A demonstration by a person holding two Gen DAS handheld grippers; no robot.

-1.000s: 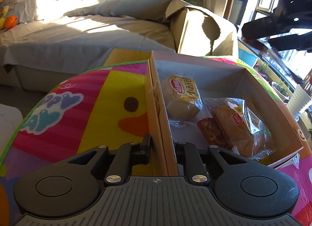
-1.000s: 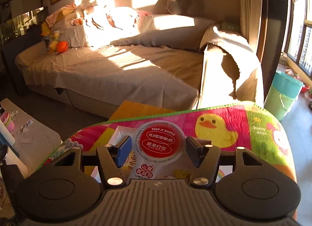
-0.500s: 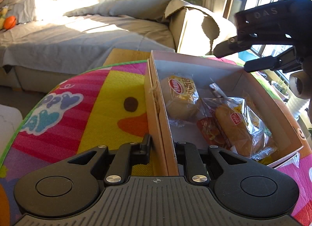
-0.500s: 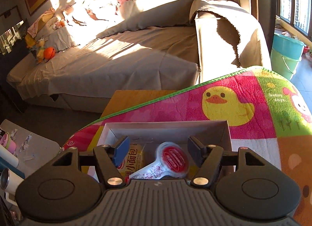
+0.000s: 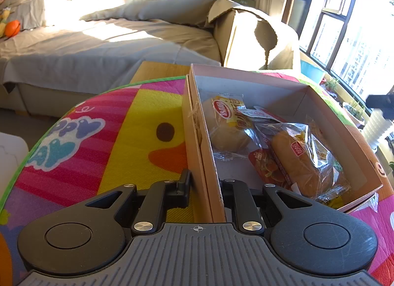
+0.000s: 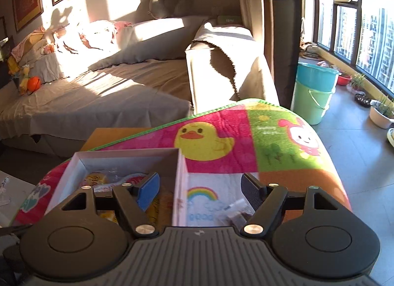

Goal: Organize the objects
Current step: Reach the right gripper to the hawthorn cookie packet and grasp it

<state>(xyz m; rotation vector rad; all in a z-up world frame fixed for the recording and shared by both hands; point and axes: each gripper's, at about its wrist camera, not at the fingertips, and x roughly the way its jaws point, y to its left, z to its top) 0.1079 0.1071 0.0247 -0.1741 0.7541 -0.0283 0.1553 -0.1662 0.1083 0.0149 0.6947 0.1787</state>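
Your left gripper (image 5: 205,187) was clenched on the near left wall of the cardboard box (image 5: 197,138), that wall hiding its right fingertip. The box sat on the play mat (image 5: 138,123), its long axis running toward 1 o'clock, holding a round bun (image 5: 225,125) and a bread roll (image 5: 299,162) pointing about 11 o'clock. Only your right wrist view showed the right gripper (image 6: 200,189) released, empty, above a blurred small packet (image 6: 234,212) at 6 o'clock.

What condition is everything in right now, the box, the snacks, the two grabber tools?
Cardboard box: open, no lid on, on the mat.
Round bread pack: sealed, lying in the box.
Long bread pack: sealed, lying in the box.
Left gripper: shut on the box's near wall.
Right gripper: open, holding nothing.
Small packet: lying on the mat outside the box.
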